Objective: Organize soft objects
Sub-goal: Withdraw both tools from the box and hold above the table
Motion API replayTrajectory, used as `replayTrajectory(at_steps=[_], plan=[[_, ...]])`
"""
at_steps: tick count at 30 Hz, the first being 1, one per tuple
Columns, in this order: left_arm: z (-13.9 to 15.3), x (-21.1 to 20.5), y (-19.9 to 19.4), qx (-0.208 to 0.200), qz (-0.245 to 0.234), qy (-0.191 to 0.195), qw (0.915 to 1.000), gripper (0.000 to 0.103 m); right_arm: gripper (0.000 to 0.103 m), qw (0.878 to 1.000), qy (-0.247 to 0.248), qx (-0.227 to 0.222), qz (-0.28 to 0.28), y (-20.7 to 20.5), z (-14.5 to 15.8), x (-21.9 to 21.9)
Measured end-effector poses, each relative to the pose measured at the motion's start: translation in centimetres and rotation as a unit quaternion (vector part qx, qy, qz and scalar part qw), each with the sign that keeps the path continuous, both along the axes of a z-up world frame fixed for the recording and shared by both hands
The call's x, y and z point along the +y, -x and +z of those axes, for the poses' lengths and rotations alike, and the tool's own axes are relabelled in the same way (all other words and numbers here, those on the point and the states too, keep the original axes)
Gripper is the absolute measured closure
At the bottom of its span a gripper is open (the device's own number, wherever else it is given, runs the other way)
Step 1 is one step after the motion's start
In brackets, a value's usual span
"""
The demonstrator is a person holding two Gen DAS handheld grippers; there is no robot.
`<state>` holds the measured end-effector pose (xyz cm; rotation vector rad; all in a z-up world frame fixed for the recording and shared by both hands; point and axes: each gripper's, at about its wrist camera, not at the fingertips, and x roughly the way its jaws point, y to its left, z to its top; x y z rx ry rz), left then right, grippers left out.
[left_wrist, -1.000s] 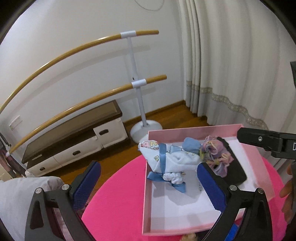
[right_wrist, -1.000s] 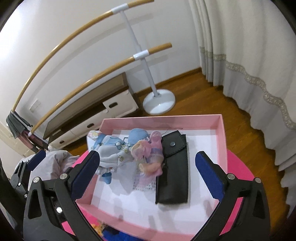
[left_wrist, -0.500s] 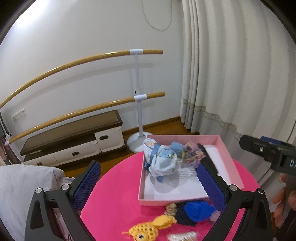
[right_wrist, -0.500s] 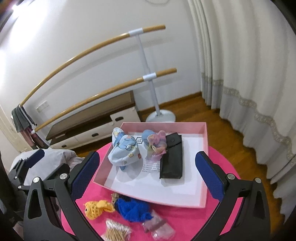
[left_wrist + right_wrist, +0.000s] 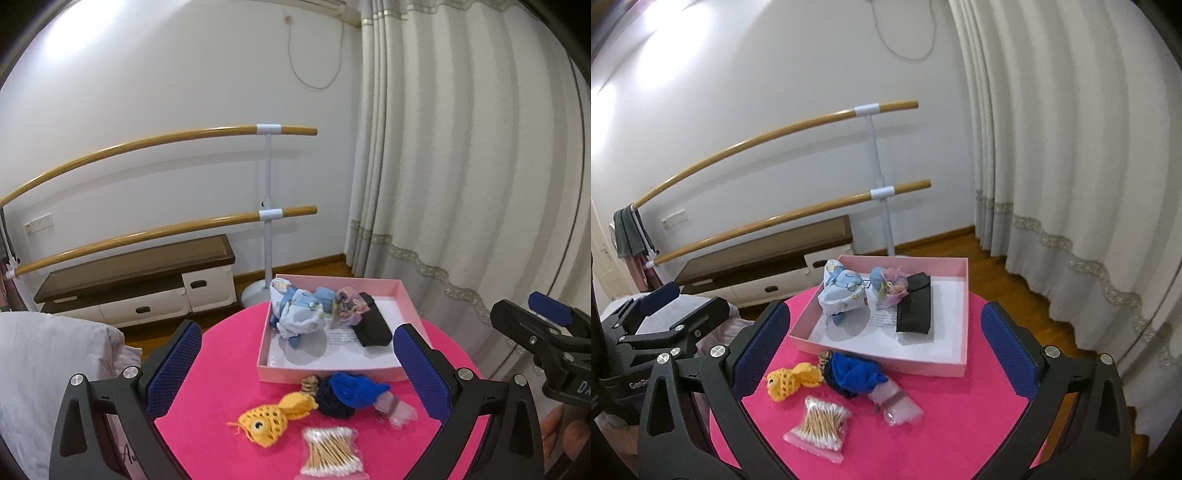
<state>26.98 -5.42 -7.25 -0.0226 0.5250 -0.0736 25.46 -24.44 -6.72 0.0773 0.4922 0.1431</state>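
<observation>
White curtains point(image 5: 1052, 147) and a ballet barre point(image 5: 269, 206) back the pink round table point(image 5: 960, 424). On it, a pink box point(image 5: 955, 363) holds a baby hat point(image 5: 842, 291), scrunchies point(image 5: 892, 284) and a black pouch point(image 5: 916, 310). Before the box lie a blue knit point(image 5: 855, 373), yellow crochet fish point(image 5: 264, 424) and cotton swabs point(image 5: 820, 430). The left gripper point(image 5: 297, 373) and right gripper point(image 5: 882, 354) hover with fingers spread, gripping nothing.

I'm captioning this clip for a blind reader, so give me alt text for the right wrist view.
A round pink table holds a shallow pink cardboard box containing a pale blue printed baby hat and a flat black pouch. In front lie a yellow crocheted fish, a blue knitted bundle and a bag of cotton swabs, framed by the open right gripper.
</observation>
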Motion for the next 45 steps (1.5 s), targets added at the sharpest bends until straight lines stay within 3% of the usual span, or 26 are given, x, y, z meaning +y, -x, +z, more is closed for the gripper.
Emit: replayTrajectory(at_steps=[9, 20, 37, 45], plan=[[1.2, 0.5, 5.2, -0.013, 0.010, 0.012, 0.9998, 0.000, 0.000, 0.999, 0.006, -0.033, -0.021, 4.7, 0.0, 0.4], [1.1, 0.8, 9.0, -0.013, 0.022, 0.018, 0.9995, 0.000, 0.000, 0.999, 0.001, -0.032, -0.020, 7.3, -0.8, 0.4], [0.7, 1.2, 9.0, -0.002, 0.028, 0.022, 0.9994, 0.000, 0.000, 0.999, 0.000, -0.025, -0.020, 7.8, -1.0, 0.1], [-2.3, 1.9, 7.8, 0.037, 0.033, 0.022, 0.9985, 0.000, 0.000, 1.000, 0.006, 0.014, -0.025, 6.1, -3.4, -1.0]])
